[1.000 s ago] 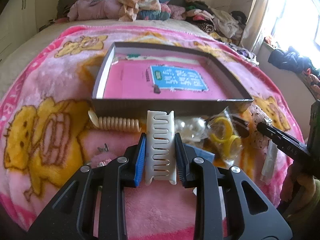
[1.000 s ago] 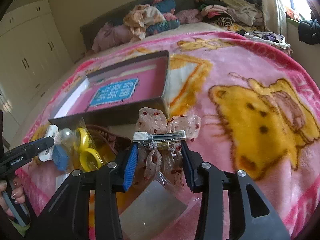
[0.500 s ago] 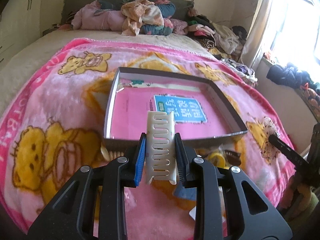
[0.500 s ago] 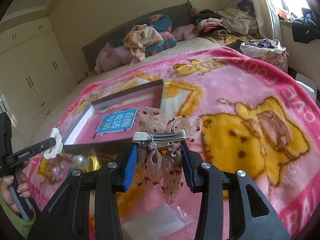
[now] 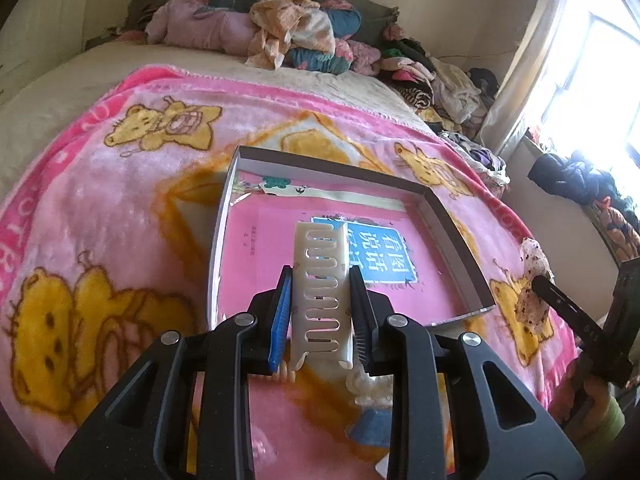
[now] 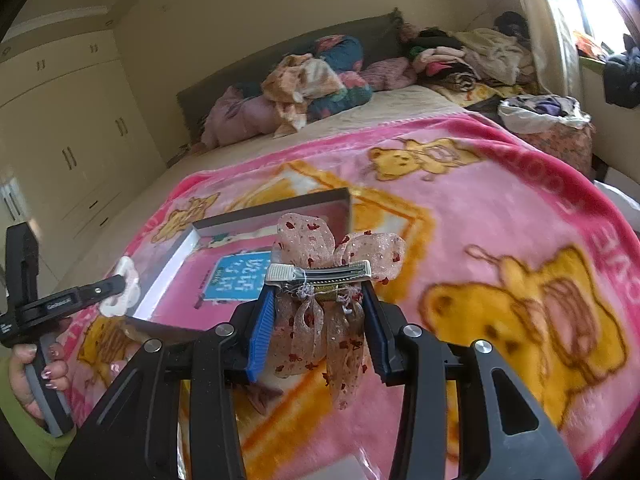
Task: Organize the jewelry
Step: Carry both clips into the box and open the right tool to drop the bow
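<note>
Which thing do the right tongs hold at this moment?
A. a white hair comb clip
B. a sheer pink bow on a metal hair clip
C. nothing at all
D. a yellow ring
B: in the right wrist view the right tongs press from both sides on the bow hair clip, lifted over the pink blanket; the white comb clip sits in the left tongs.

A home bedroom. Bed (image 5: 60,108) under a pink bear blanket (image 5: 100,216); heaped clothes (image 5: 288,36) at its head, wardrobes (image 6: 68,128) beside it.
</note>
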`<state>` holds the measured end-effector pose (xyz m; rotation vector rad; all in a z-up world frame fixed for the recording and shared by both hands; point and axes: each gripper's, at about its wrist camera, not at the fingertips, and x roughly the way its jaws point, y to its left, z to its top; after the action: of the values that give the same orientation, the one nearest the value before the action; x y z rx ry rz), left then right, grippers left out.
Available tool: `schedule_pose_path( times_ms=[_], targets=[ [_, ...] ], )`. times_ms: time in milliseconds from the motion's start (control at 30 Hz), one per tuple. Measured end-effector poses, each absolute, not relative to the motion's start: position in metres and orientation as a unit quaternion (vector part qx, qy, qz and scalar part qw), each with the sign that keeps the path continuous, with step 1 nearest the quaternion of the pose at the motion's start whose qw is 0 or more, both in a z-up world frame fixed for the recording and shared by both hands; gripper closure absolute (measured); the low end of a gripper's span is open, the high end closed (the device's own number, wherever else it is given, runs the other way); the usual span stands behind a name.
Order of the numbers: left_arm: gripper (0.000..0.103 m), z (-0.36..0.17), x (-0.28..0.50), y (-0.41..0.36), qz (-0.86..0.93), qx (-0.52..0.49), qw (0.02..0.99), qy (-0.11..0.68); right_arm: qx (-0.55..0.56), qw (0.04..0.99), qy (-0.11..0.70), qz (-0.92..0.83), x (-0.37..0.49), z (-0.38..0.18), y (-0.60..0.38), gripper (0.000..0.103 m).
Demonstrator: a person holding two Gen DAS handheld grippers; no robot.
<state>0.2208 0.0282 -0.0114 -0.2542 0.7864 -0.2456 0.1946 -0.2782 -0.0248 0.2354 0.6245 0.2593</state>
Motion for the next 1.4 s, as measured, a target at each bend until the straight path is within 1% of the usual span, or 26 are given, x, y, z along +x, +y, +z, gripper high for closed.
schedule_pose_path(
  times_ms=[233,400,700,933,1000,1033,1067,1133,1200,1400],
  targets=[
    [0.083,-0.021,0.243,0.029,-0.101,-0.114,0.907,0.393,0.088,0.929,0.325,0.156,0.224,-0.029,-0.248,0.063],
    [0.083,-0.029,0.251,0.026,-0.085,-0.090,0.910,0.395,0.074,0.922,0.344,0.163,0.246,-0.037,-0.230,0.062],
    [0.083,-0.044,0.252,0.025,-0.063,-0.054,0.914,0.397,0.051,0.913,0.376,0.152,0.275,-0.057,-0.209,0.062],
    [0.083,-0.050,0.255,0.021,-0.071,-0.056,0.911,0.403,0.048,0.908,0.396,0.128,0.285,-0.074,-0.208,0.060],
    [0.083,-0.052,0.256,0.020,-0.072,-0.053,0.910,0.404,0.048,0.908,0.398,0.126,0.286,-0.077,-0.208,0.056],
    [0.083,-0.053,0.256,0.019,-0.072,-0.050,0.910,0.406,0.048,0.908,0.398,0.125,0.286,-0.078,-0.209,0.052],
    [0.083,-0.054,0.256,0.018,-0.072,-0.050,0.909,0.406,0.050,0.908,0.397,0.125,0.285,-0.078,-0.210,0.046],
    [0.083,-0.055,0.256,0.017,-0.072,-0.050,0.909,0.407,0.049,0.910,0.391,0.128,0.282,-0.075,-0.209,0.040],
    [0.083,-0.055,0.256,0.017,-0.073,-0.051,0.909,0.407,0.040,0.916,0.381,0.121,0.277,-0.071,-0.209,0.024],
    [0.082,-0.058,0.253,0.013,-0.074,-0.050,0.910,0.405,0.021,0.930,0.346,0.121,0.256,-0.058,-0.211,0.014]
  ],
)
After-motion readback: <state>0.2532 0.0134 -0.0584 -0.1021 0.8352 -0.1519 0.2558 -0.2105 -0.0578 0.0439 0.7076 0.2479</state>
